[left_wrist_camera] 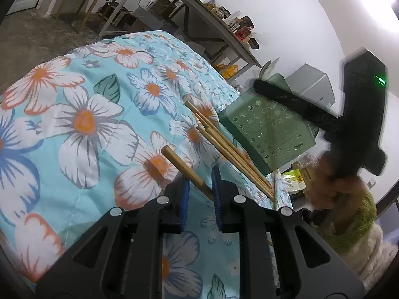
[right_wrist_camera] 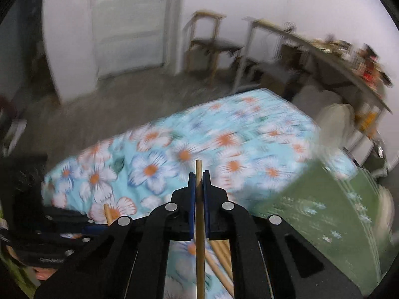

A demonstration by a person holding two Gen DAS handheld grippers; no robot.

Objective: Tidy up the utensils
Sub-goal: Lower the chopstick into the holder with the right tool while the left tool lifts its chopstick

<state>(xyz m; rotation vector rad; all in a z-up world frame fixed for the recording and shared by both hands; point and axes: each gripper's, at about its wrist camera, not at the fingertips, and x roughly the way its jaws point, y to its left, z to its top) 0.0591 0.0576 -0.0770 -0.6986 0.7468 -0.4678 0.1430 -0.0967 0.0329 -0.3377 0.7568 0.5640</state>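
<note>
Both grippers tilt downward: right gripper (right_wrist_camera: 199,174) clamps one chopstick (right_wrist_camera: 199,236), left gripper (left_wrist_camera: 200,174) seemingly pinches another (left_wrist_camera: 183,165).

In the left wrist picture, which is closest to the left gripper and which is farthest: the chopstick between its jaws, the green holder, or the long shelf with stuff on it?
Seen from the left gripper:
1. The chopstick, right between its jaws.
2. The green holder, ahead on the right, past the loose chopsticks.
3. The long shelf, far back by the wall.
</note>
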